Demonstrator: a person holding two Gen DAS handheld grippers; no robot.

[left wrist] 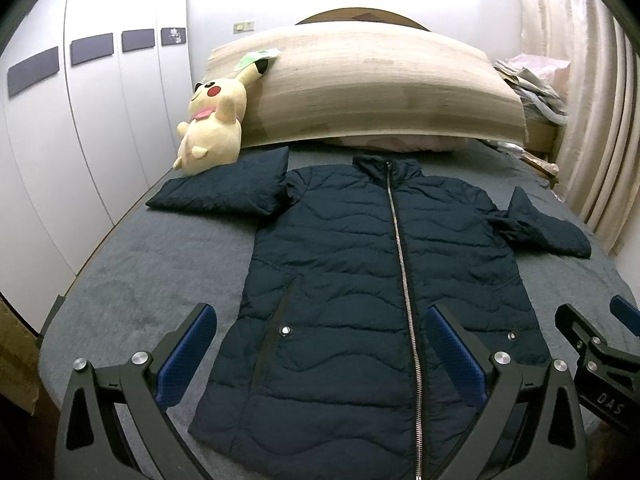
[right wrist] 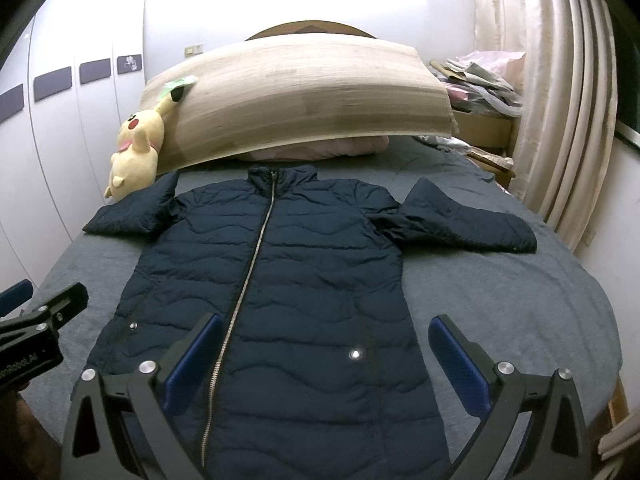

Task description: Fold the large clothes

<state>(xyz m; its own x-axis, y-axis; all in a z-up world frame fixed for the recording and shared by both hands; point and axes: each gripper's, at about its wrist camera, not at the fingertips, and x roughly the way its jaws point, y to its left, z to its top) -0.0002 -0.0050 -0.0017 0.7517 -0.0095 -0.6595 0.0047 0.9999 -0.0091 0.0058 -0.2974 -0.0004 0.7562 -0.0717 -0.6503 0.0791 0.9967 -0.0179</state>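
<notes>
Nearest my lens in both wrist views is the hem of the navy quilted jacket [left wrist: 360,280], which runs right up to the near edge of the bed [left wrist: 132,280] and passes under my fingers. The left gripper [left wrist: 320,360] hangs spread wide above the hem, its blue pads [left wrist: 188,356] straddling the jacket's left half and the zipper [left wrist: 404,280], grasping nothing and, as far as I can judge, not touching the fabric. The right gripper [right wrist: 326,364] is likewise released and empty, one pad just right of the zipper and the other out past the jacket's right side seam, over bare grey sheet. The jacket lies face up and zipped, flat along the middle of the bed, collar toward the headboard end, hem toward me. Its left sleeve [left wrist: 224,188] reaches toward the left edge, ending close by the yellow plush toy [left wrist: 212,120]; its right sleeve [right wrist: 460,216] lies bent toward the right edge. I judge the fold has not begun, and the sleeves want bringing in first. To do that well I would carry each gripper forward past the hem to a cuff, come down low, and close on the cuff's edge only, not the sheet beneath. The padding looks slippery and springy, so I would pinch deep, lift little, and lay each sleeve straight across the chest, keeping the left one clear of the toy.
</notes>
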